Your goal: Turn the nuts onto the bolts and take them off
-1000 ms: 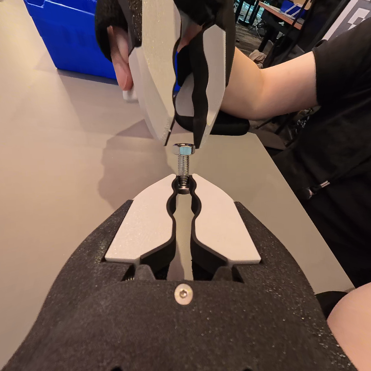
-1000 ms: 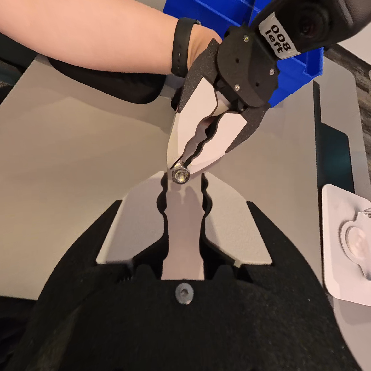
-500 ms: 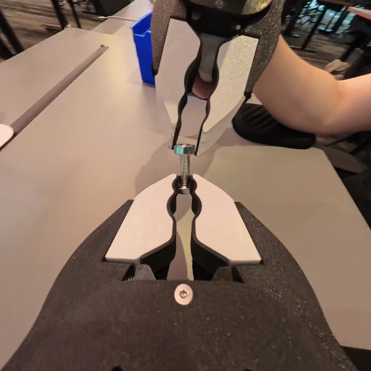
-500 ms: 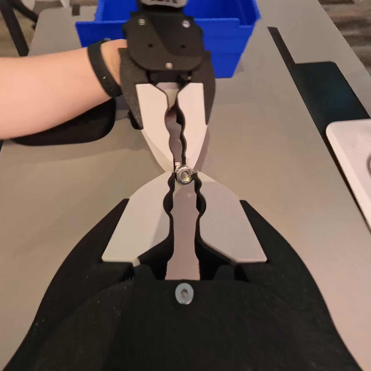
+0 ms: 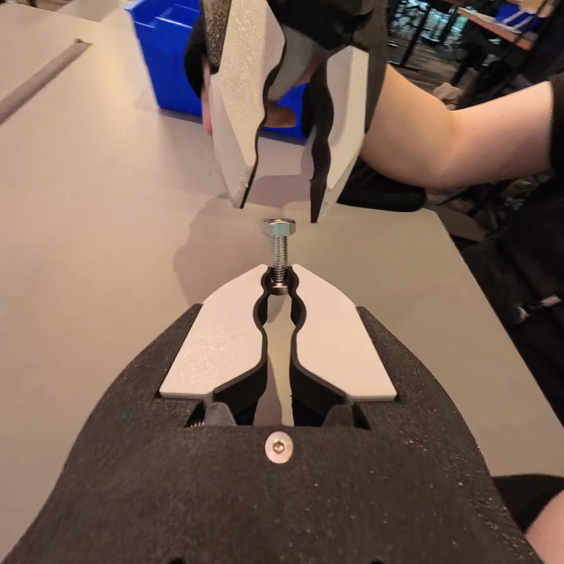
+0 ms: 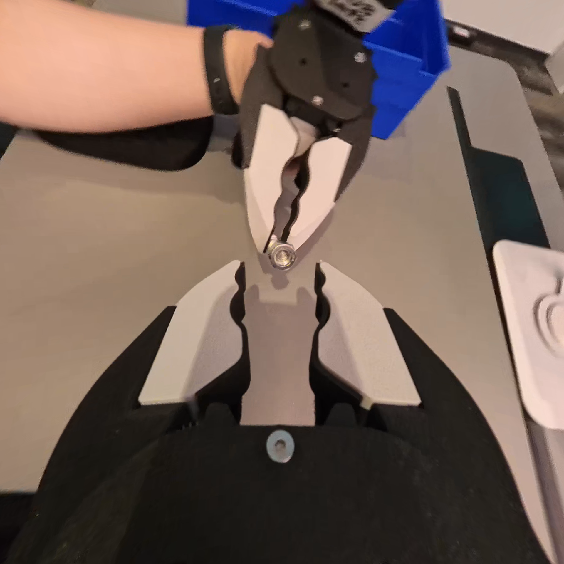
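A grey table [image 5: 91, 189] holds a blue bin [image 5: 164, 61]; behind it, dim wooden desks [image 5: 500, 27] and dark flooring.

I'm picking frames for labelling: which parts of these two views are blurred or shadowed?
Left wrist view: the bolt and left gripper are sharp; the open right gripper and blue bin are slightly smeared; a soft shadow lies on the table. Right wrist view: softer overall, the bin edge and white tray smeared.

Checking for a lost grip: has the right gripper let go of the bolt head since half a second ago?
Yes. The right gripper has opened and lifted just clear of the bolt, which the left gripper holds upright.
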`<action>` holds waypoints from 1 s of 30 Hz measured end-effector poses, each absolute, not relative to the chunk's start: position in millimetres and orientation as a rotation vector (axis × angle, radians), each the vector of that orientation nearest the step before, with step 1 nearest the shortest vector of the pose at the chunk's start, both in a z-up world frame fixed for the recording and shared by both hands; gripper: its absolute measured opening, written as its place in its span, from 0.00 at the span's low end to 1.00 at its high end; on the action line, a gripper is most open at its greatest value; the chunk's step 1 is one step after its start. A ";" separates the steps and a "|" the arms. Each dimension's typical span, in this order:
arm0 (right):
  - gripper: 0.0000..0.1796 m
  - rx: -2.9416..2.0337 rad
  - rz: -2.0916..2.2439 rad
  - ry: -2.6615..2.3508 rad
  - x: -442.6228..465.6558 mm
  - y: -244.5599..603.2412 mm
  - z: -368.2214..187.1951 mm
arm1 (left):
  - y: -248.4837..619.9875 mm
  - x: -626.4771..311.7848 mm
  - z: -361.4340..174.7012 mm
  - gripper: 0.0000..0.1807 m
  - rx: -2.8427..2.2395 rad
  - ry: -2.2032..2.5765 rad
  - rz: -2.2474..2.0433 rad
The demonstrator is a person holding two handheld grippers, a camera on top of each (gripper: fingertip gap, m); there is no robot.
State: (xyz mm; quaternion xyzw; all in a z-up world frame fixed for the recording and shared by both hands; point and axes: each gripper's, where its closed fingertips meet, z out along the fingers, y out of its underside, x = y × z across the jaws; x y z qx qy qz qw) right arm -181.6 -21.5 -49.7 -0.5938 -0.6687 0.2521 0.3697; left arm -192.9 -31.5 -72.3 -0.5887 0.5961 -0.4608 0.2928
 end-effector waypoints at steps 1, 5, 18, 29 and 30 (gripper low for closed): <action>0.23 -1.477 0.621 -1.771 -180.2 -28.3 -50.9 | -37.7 -192.2 -72.2 0.05 -1.556 1.618 -1.253; 0.21 -1.416 0.611 -1.818 -183.7 -38.3 -49.2 | -50.6 -189.6 -73.0 0.05 -1.533 1.684 -1.292; 0.10 -1.501 0.649 -1.806 -185.9 -36.3 -53.7 | -39.6 -189.4 -71.3 0.05 -1.529 1.635 -1.226; 0.10 -1.856 0.823 -1.292 -196.1 22.8 -59.2 | 20.6 -198.9 -77.1 0.05 -1.657 1.382 -0.928; 0.10 -1.871 0.822 -1.275 -196.1 25.1 -61.1 | 21.7 -198.8 -78.9 0.05 -1.666 1.381 -0.922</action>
